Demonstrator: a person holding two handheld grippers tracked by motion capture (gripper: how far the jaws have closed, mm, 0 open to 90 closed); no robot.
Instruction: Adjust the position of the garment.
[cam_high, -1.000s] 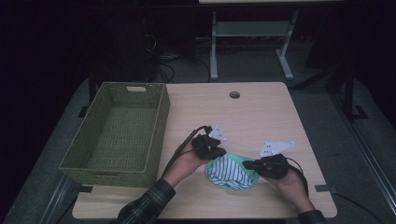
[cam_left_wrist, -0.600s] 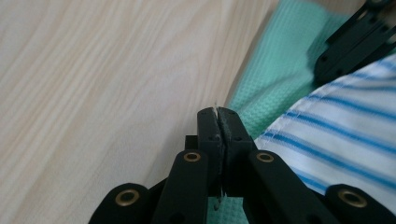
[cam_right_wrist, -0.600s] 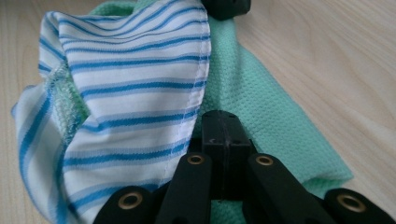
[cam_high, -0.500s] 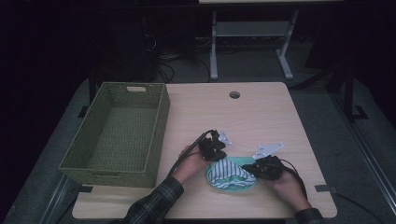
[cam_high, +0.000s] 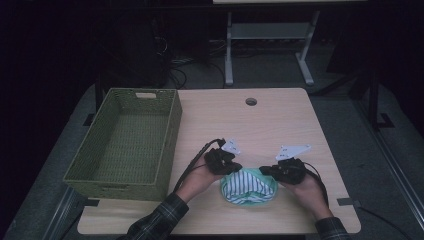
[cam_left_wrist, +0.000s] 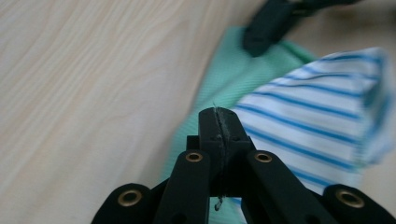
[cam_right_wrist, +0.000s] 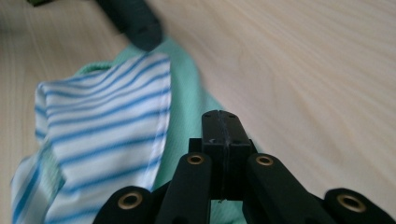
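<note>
High view shows a wooden table (cam_high: 280, 120) with a green basket (cam_high: 125, 142) at its left and a small cloth (cam_high: 248, 187) near the front edge, between the two hands. The cloth is green with a white part that has blue stripes. No writing or label can be read on the cloth or on the basket.

The left gripper (cam_high: 231, 169) is at the left top corner of the cloth, and the right gripper (cam_high: 266, 171) is at the right top corner. In the left gripper view, the jaws are pressed together on the green edge of the cloth (cam_left_wrist: 205, 93); a thin fibre sticks out between them. In the right gripper view, the jaws are also closed on the green cloth (cam_right_wrist: 187, 107), beside the striped flap.

How the cloth is folded is hard to see, because both hands cover its sides. The sleeves are cut off at the bottom edge.

Behind the cloth the table is free up to a round hole (cam_high: 251, 101). The basket stands well apart from the cloth.
</note>
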